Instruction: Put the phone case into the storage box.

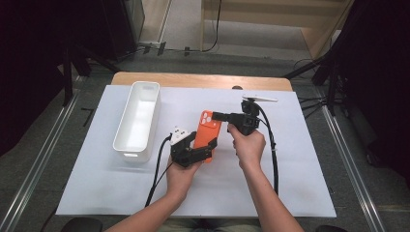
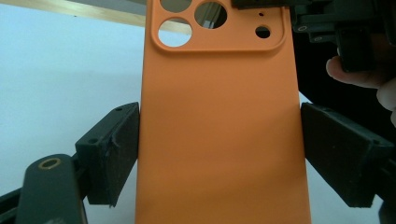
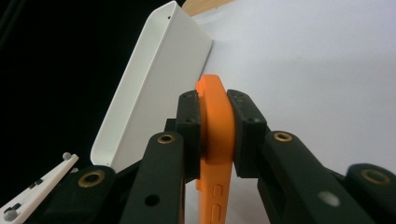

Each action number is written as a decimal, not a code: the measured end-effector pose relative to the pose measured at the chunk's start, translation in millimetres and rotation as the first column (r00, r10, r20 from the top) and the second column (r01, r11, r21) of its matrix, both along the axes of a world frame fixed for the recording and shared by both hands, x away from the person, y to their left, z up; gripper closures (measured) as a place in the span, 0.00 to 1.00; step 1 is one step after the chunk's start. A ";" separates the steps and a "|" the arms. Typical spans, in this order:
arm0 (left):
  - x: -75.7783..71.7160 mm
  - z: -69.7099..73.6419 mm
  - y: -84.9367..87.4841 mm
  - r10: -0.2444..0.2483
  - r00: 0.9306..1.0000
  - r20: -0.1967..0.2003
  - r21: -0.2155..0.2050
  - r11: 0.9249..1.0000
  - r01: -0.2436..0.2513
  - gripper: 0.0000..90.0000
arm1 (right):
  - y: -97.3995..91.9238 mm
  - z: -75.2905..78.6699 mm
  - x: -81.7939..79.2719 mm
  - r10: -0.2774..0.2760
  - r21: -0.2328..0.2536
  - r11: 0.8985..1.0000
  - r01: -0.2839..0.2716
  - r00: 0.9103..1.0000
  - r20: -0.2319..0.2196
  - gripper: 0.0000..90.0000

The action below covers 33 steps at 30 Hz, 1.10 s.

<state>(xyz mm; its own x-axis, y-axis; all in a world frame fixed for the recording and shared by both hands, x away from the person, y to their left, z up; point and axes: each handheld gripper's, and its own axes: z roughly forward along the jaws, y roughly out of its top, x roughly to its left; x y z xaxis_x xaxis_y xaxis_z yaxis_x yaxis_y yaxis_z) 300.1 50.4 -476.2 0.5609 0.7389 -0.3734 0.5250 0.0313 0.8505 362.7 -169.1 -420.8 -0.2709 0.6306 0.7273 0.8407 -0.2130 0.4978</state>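
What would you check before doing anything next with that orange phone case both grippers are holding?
1. Left gripper clamped across orange phone case, on its long sides: ok.
2. Right gripper pinching the case's edge near the camera holes: ok.
3. Case lifted off the white sheet: cannot tell.
4. White bin upright and empty: ok.
5. Nothing lying between case and bin: ok.

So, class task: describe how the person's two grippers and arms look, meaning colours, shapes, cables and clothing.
Both the left gripper and the right gripper are black, with two flat rectangular jaws on linkage arms joined by brass-ringed pivots. A black cable trails from each. The left carries a white marker plate, the right a pale flat plate on top. The forearms are bare, no sleeves or gloves.
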 end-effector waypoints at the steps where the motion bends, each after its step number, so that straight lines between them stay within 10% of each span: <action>1: -0.1 -0.1 -0.6 -0.007 1.000 0.000 -0.002 1.000 0.007 0.16 | 0.3 0.6 0.5 0.004 -0.009 1.000 -0.004 1.000 0.005 0.83; 20: 7.2 12.6 1.0 -0.063 0.995 -0.078 0.020 0.998 0.065 0.01 | -4.1 12.4 0.1 0.026 -0.097 0.995 -0.022 0.999 0.036 0.83; 33: 18.2 20.7 5.3 -0.137 0.974 -0.179 0.034 0.989 0.145 0.01 | -25.4 17.8 -1.1 0.020 -0.162 0.987 -0.007 0.997 0.079 0.83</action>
